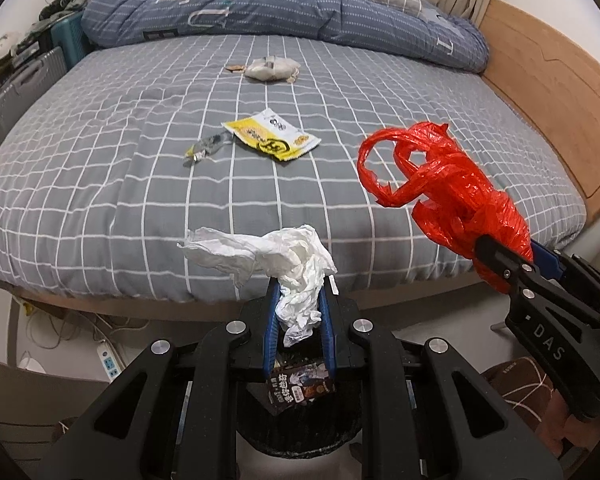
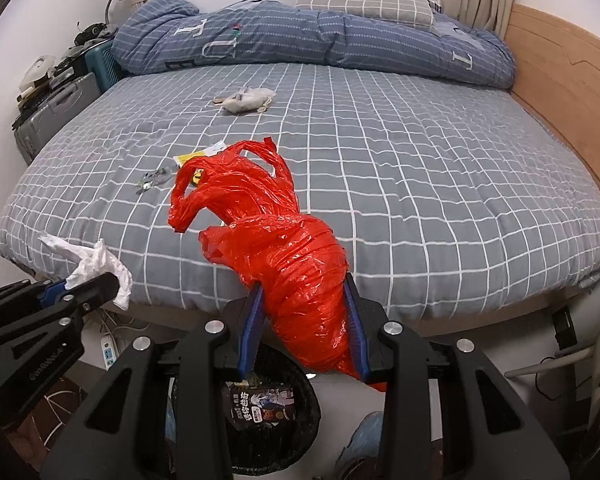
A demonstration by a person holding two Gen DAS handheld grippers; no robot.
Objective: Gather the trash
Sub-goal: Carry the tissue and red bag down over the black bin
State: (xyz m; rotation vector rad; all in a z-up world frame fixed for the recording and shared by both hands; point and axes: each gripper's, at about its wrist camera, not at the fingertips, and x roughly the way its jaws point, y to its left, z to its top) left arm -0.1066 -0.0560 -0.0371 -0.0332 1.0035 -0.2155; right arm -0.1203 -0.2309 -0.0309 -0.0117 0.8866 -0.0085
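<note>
Jaws of the left gripper (image 1: 298, 300) pinch a tissue (image 1: 284, 256); right gripper (image 2: 304, 312) jaws clamp a red bag (image 2: 296, 276). Both hang over a black bin (image 2: 300, 412) holding a dark wrapper (image 2: 262, 402), near the bed (image 1: 100, 184).

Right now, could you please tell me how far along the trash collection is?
Done: one dark snack packet already lies in the black bin. In hand: the left gripper is shut on a crumpled white tissue and the right gripper is shut on a red plastic bag, both above the bin. Left on the bed: a yellow wrapper, a small clear wrapper and a grey bundle.
</note>
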